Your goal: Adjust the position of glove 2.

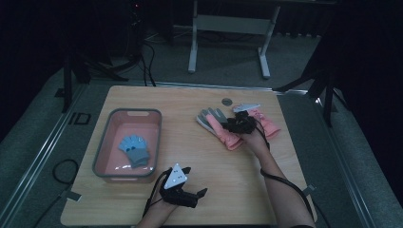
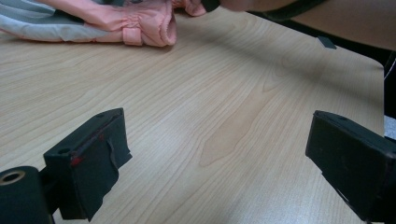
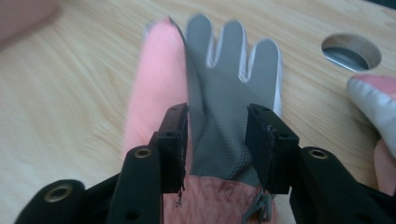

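A pink glove with a grey palm [image 1: 215, 124] lies on the right half of the wooden table [image 1: 180, 102], and a second pink glove [image 1: 267, 124] lies just right of it. My right gripper [image 1: 240, 124] is down on the first glove. In the right gripper view its jaws [image 3: 217, 135] press on both sides of the grey palm [image 3: 219, 88], and the fabric bunches between the pads. My left gripper [image 1: 195, 181] hovers low over bare wood near the front edge, jaws open [image 2: 217, 144] and empty. The cuff of the pink glove [image 2: 140, 21] lies ahead of it.
A pink bin with a grey rim [image 1: 159, 135] stands at the left and holds a blue-grey glove [image 1: 134, 149]. A round cable hole [image 1: 227, 101] sits in the table behind the gloves. Beyond the table a desk frame [image 1: 228, 28] stands on the carpet.
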The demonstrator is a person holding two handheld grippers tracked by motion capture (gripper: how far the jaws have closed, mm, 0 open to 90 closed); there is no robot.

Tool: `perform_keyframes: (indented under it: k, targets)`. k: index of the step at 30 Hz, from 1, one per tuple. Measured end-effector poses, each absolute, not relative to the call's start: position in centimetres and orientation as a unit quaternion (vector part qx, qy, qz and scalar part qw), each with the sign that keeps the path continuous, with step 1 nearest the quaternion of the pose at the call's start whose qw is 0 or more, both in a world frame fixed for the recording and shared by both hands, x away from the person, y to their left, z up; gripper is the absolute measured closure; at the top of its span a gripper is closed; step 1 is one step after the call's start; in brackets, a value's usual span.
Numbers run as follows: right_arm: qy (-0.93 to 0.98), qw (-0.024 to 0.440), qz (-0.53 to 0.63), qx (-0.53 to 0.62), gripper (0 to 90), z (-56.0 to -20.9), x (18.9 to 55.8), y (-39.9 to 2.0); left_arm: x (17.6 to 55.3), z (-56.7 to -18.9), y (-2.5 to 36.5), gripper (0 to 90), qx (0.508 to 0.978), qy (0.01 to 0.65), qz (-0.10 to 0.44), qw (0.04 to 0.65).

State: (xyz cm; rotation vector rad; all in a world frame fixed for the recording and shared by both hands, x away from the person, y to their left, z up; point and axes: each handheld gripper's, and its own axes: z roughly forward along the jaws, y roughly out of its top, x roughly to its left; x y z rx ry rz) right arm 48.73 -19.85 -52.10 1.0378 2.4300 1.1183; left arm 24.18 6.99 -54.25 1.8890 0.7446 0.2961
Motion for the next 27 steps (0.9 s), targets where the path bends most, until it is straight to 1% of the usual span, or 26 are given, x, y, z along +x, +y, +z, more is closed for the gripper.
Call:
perform_keyframes:
  k: [4,7,10,11,14,15,17,18,20,24,27]
  targets:
    - [0.844,0.142,0.368,0.363,59.7,-52.7,49.0,-19.3,24.1,-54.2,7.0,6.1,0.786,0.309,0.123,0.521]
    - [0.854,0.166,0.344,0.352,61.7,-53.2,48.8,-18.6,24.1,-54.2,7.0,6.1,0.787,0.308,0.124,0.520]
    - [0.855,0.172,0.340,0.353,64.0,-53.5,48.8,-18.5,24.0,-54.2,7.0,6.1,0.788,0.305,0.127,0.519]
    - [0.854,0.171,0.341,0.354,67.9,-53.6,48.8,-18.6,24.0,-54.1,7.0,6.1,0.788,0.303,0.128,0.520]
    - [0.851,0.170,0.344,0.358,69.8,-53.8,48.8,-18.7,23.9,-54.1,7.0,6.0,0.786,0.304,0.129,0.522]
    - [0.851,0.170,0.345,0.358,75.2,-53.8,48.7,-18.7,24.0,-54.1,7.0,6.1,0.785,0.304,0.130,0.523]
    - [0.851,0.170,0.345,0.358,75.2,-53.8,48.7,-18.7,24.0,-54.1,7.0,6.1,0.785,0.305,0.130,0.523]
    - [0.850,0.170,0.342,0.362,81.8,-53.7,48.6,-18.6,24.0,-54.1,7.1,6.1,0.784,0.306,0.131,0.524]
    - [0.848,0.170,0.339,0.369,85.8,-53.6,48.5,-18.6,24.0,-54.2,7.0,6.0,0.785,0.306,0.133,0.522]
    - [0.827,0.155,0.353,0.409,88.4,-52.8,48.2,-18.6,23.9,-54.2,7.0,6.0,0.786,0.305,0.137,0.521]
    - [0.812,0.161,0.355,0.435,88.7,-52.0,47.3,-18.5,23.9,-54.2,6.9,6.0,0.788,0.300,0.147,0.517]
